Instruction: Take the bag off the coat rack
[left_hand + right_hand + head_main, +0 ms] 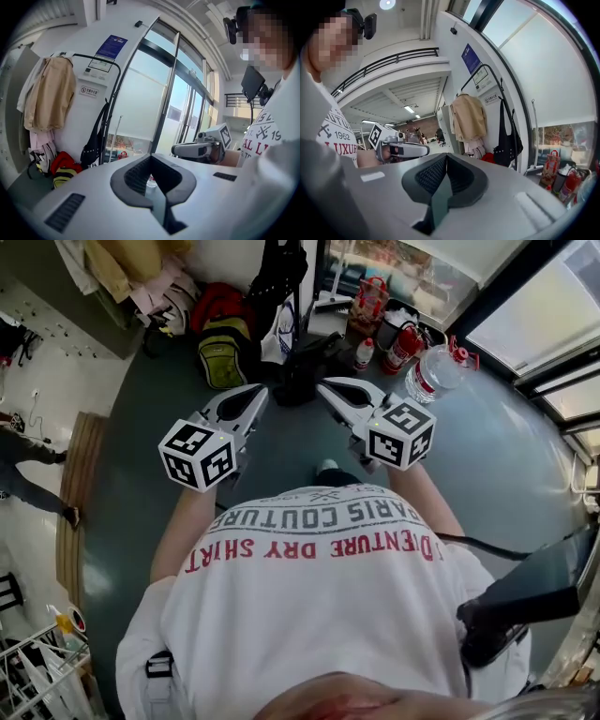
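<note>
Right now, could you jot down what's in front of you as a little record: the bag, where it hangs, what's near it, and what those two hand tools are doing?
Bag: black bag, hanging on the coat rack, not yet taken off
Same rack: beige coat
Floor near the rack: yellow backpack
Left gripper: jaws together, nothing held
Right gripper: jaws together, nothing held

Black bag (506, 139) (long-strapped) hangs from the coat rack (486, 65).
</note>
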The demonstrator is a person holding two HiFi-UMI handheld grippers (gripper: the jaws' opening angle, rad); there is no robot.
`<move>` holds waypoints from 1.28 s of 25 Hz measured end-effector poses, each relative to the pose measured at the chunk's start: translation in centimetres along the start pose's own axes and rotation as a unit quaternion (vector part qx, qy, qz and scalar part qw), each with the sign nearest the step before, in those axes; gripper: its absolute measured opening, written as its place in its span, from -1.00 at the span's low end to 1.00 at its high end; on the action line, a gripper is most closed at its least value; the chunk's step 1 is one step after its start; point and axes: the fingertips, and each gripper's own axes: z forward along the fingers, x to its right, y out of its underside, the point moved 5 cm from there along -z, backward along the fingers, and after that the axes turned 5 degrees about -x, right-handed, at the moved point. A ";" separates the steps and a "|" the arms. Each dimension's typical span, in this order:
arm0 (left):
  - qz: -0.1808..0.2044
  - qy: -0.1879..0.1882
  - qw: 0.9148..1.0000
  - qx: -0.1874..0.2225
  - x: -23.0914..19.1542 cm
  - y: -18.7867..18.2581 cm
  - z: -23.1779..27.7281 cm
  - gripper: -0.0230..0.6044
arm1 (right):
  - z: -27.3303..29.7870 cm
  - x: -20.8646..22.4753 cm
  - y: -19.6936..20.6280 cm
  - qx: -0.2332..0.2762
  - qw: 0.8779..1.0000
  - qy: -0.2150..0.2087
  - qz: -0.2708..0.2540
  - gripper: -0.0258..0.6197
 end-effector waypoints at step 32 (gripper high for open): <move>-0.003 -0.071 0.997 0.023 -25.7 -24.9 33.8 -0.92 | 15.0 41.9 -20.1 0.011 0.999 -0.047 0.002 -0.92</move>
